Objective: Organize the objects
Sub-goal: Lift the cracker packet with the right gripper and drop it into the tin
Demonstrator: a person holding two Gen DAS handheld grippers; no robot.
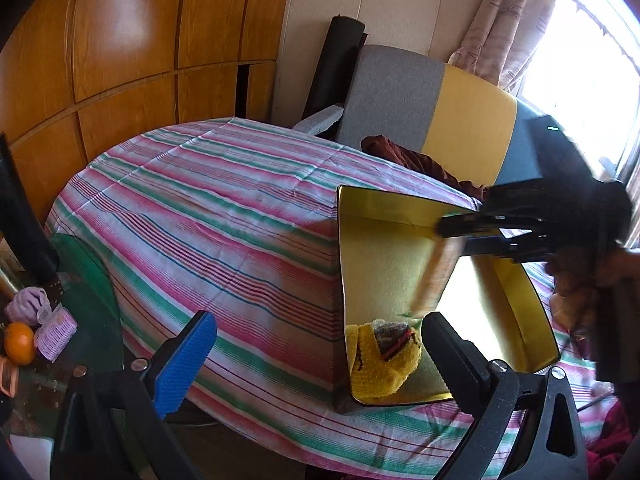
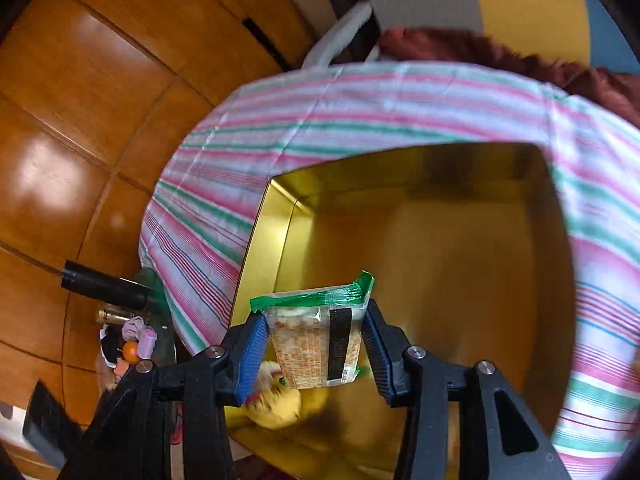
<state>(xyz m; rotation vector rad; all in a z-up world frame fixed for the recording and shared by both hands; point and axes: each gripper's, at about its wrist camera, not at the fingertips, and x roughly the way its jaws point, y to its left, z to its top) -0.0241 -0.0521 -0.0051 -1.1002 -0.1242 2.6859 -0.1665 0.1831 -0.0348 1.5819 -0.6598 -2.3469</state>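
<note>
A table draped in a pink, green and white striped cloth (image 1: 208,216) carries a gold metal tin (image 1: 352,264), open at the top, which sits toward the cloth's near right part. Beside the table's left edge stands a lower green glass tabletop (image 1: 92,292) bearing an orange (image 1: 19,342), a pale purple packet (image 1: 56,330) and lilac fabric (image 1: 30,298).

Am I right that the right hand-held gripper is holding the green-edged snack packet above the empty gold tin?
Not quite: the gold tin is not empty. A yellow knitted item already lies inside, as the left wrist view shows. The right hand-held gripper does hold the green-edged snack packet above it.
</note>
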